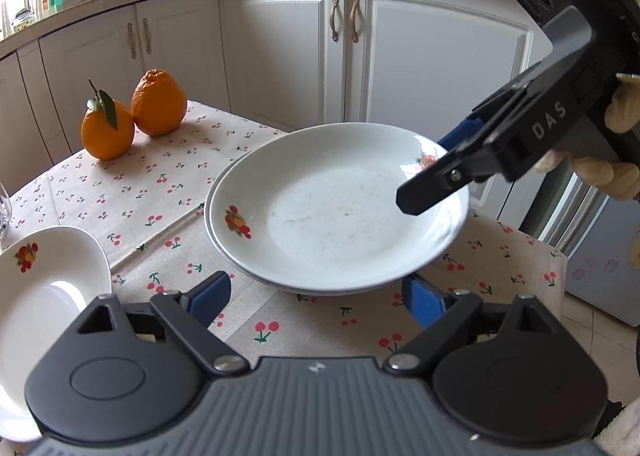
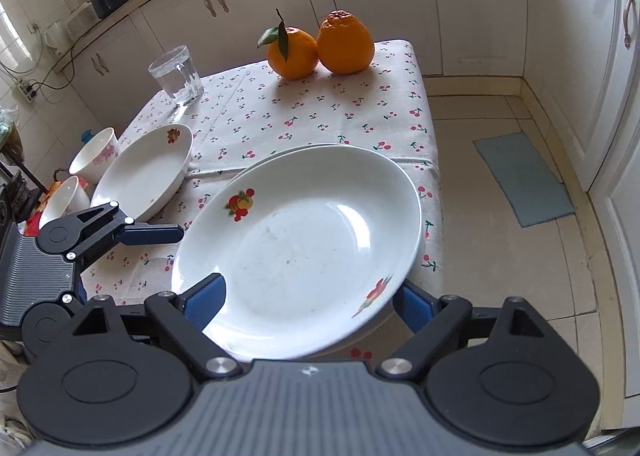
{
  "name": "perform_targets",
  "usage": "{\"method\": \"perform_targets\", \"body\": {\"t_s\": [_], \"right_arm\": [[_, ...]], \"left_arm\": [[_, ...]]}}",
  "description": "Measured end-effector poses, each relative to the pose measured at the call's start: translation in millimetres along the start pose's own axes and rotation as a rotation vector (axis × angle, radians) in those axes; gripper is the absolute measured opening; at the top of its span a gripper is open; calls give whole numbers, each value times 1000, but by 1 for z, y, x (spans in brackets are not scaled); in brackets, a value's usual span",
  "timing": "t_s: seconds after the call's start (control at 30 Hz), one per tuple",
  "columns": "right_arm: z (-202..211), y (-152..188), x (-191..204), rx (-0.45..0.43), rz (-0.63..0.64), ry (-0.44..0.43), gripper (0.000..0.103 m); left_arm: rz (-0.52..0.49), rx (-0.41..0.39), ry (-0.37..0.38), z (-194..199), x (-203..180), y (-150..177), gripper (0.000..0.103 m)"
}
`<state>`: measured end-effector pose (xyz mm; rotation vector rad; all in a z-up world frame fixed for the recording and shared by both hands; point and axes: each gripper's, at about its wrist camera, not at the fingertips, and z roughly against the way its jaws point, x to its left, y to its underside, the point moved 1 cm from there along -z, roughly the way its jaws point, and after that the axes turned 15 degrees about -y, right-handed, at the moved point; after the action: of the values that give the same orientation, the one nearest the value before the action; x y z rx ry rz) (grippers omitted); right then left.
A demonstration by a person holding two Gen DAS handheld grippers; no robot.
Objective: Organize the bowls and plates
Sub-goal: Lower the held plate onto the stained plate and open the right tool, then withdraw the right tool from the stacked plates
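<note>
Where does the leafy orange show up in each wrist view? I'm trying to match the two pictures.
Left wrist: leafy orange at upper left, left of the other orange.
Right wrist: top centre, again left of that orange.
Shared landmark: the stacked plates.

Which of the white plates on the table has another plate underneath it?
The big plate between the right gripper fingers: a second rim shows under its far edge. The smaller plate near the two cups lies alone on the cloth.
</note>
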<state>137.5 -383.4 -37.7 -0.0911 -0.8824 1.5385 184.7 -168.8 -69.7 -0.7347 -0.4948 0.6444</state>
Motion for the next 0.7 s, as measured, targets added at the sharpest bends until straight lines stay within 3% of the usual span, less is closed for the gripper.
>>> {"method": "perform_targets", "body": {"t_s": [0.27, 0.43, 0.7], "right_arm": [[-8, 7, 11, 6, 33, 72, 97], [-4, 12, 18, -17, 55, 68, 102], [4, 15, 50, -90, 127, 92, 103]], "left_arm": [[1, -1, -3, 0, -2, 2, 93], [12, -13, -11, 8, 0, 6, 96], [102, -21, -98, 36, 16, 22, 100]]}}
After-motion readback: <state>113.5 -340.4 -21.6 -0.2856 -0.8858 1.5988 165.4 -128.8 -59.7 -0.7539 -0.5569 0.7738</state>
